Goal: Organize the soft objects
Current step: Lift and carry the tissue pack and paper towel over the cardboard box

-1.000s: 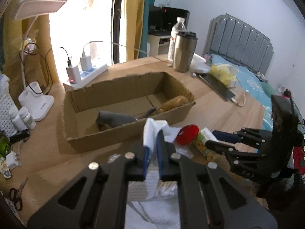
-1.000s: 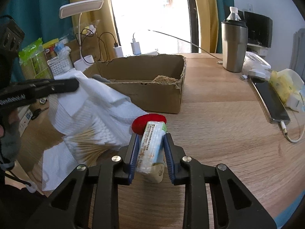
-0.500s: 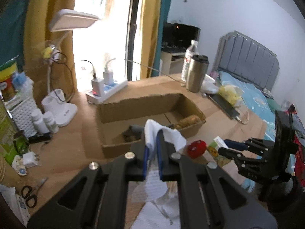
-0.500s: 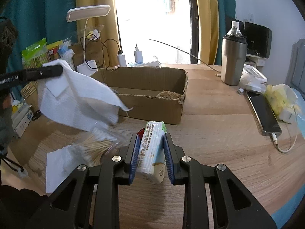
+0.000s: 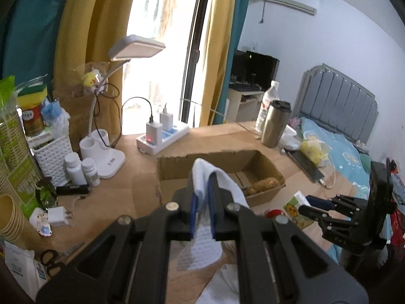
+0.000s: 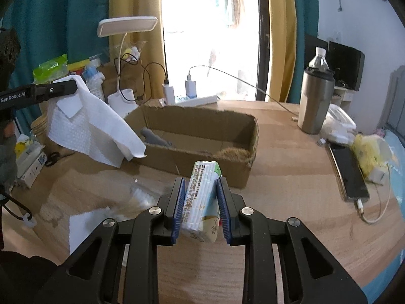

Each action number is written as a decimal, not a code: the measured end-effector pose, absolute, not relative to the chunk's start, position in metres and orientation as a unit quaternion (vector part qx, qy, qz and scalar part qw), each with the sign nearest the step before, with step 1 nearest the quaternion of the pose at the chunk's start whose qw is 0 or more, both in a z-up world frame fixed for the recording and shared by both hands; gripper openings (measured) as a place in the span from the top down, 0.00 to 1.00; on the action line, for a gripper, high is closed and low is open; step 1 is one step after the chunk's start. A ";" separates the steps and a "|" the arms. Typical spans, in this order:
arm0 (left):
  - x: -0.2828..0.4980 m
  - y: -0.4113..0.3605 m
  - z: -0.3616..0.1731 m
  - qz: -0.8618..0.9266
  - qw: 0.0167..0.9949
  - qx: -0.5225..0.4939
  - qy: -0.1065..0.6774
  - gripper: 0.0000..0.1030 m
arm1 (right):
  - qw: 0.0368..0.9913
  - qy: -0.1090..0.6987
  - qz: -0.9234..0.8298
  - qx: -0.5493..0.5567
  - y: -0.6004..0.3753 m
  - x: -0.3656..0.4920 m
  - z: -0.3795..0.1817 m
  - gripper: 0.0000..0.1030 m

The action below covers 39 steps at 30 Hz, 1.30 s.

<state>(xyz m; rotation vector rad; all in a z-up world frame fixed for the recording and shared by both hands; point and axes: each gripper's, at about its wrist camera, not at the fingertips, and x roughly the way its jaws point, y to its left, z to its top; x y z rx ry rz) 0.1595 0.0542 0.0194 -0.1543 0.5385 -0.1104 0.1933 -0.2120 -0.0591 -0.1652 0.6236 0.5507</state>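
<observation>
both loads higher off wooden desk (image 6: 291,177): left gripper (image 5: 202,197) clamping tissue (image 6: 93,126), right gripper (image 6: 201,197) tissue pack (image 6: 202,197)

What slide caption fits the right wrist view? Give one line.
Right claw grips a tissue pack before the cardboard box while the left claw lifts a white paper towel.

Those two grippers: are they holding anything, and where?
Left gripper pinches a white paper towel by its upper corner; right gripper clamps a tissue pack across its flat sides.
</observation>
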 end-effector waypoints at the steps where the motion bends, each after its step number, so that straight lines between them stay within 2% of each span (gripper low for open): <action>1: 0.159 0.055 0.021 -0.054 0.960 -0.078 0.263 0.92 | 0.912 0.300 0.268 -0.081 -0.210 0.194 -0.057 0.73; 19: 0.185 0.059 0.060 -0.061 0.972 -0.070 0.215 0.92 | 0.920 0.267 0.273 -0.088 -0.195 0.226 -0.028 0.73; 39: 0.251 0.051 0.039 -0.068 0.963 -0.065 0.252 0.92 | 0.923 0.267 0.263 -0.087 -0.192 0.284 -0.029 0.73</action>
